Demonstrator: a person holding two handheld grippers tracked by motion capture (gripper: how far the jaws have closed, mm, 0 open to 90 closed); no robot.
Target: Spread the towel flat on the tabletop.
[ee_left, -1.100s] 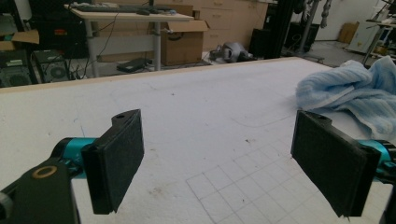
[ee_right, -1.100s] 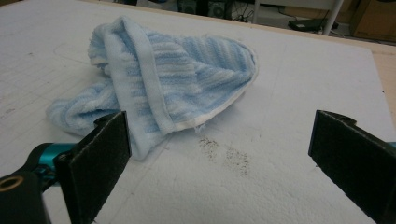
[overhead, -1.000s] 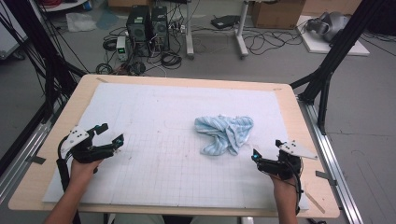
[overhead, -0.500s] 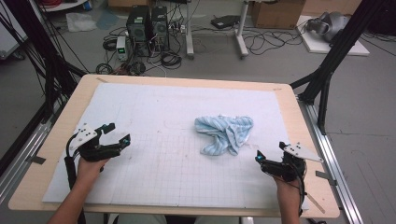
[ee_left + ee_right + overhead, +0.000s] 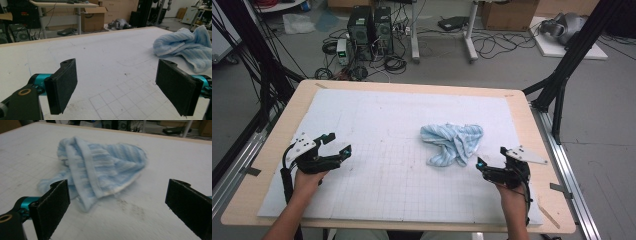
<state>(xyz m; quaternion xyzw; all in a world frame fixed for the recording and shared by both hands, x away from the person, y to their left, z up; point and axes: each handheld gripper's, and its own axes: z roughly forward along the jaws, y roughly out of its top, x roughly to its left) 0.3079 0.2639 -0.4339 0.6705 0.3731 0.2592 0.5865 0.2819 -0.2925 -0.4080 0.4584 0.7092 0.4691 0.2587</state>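
Trouble could start with the towel, because it is soft and all scrunched up. It lies in a heap on the white mat, toward the right side of the table and about halfway between the near edge and the far edge. It is light blue with stripes, and its folds lie on top of each other.

Nobody has said what the job is, so my guess is that the towel is what the grippers are there for.

The right gripper sits just beside the towel's near right corner and is not touching it. In the right gripper view its jaws stand wide apart with nothing between them, and the towel lies right ahead. If it bites into the thick rolled edge, it might grab many layers at once. Then the towel would come up as a lump and not open out. If it pinches too little, the cloth could slip free.

The left gripper is well apart from the towel, near the left edge of the mat. Its jaws are wide open too, holding nothing. From there the towel is off to the side, so a reach could push the heap along instead of catching it.
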